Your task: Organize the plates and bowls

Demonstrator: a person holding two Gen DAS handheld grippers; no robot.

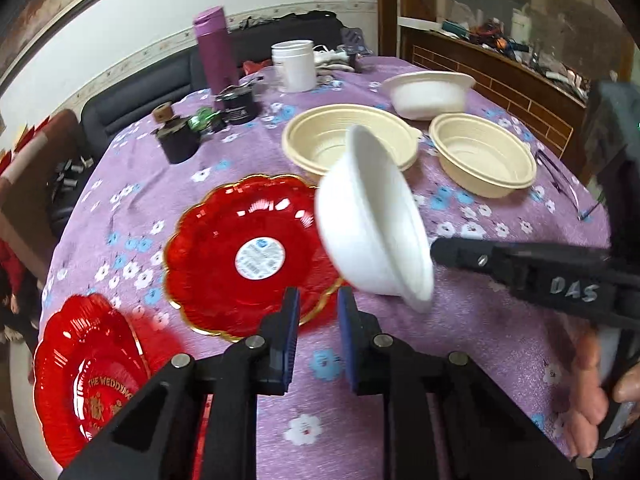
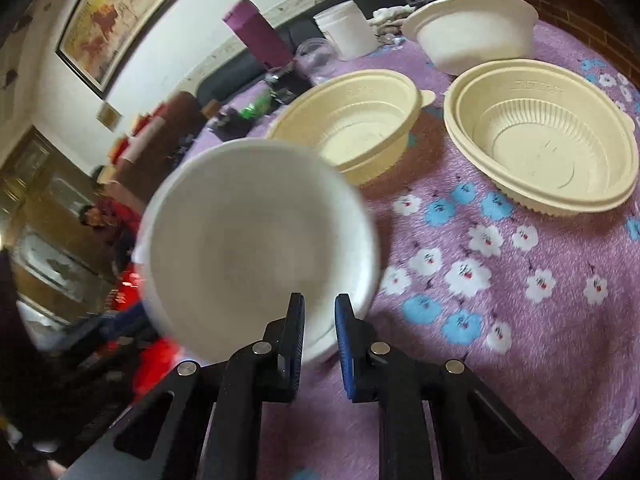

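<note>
White bowl (image 1: 372, 220) hangs clear of the table (image 1: 440, 340), tipped nearly on its side. Its mouth faces back toward my right gripper (image 1: 434, 252), which is pinched on the rim. From the right wrist I look straight into its hollow, and the near rim sits in the narrow gap between the blue pads.

I judge its mate to be the far white bowl (image 1: 430, 94), which stands upright at the back edge. That lies forward and to the right of the held bowl, beyond the two cream bowls (image 1: 348, 140) (image 1: 484, 156). So the carry would have to pass over or between those, and the bowl must be levelled mouth-up before it nests. My right hand is the nearer one for that.

My left gripper (image 1: 318, 300) hovers low over the near edge of the red plate (image 1: 240, 256), its jaws drawn almost together. The plate's gold rim shows in the slit. Blur keeps me from telling whether the pads bite it or merely straddle it. A second red plate (image 1: 88, 380) lies to the left, near the table's edge.

The held bowl hides part of the left cream bowl in both views. It also screens the red plates almost wholly from the right wrist. Its rim is smeared, so I cannot read how deep the grip is.
</note>
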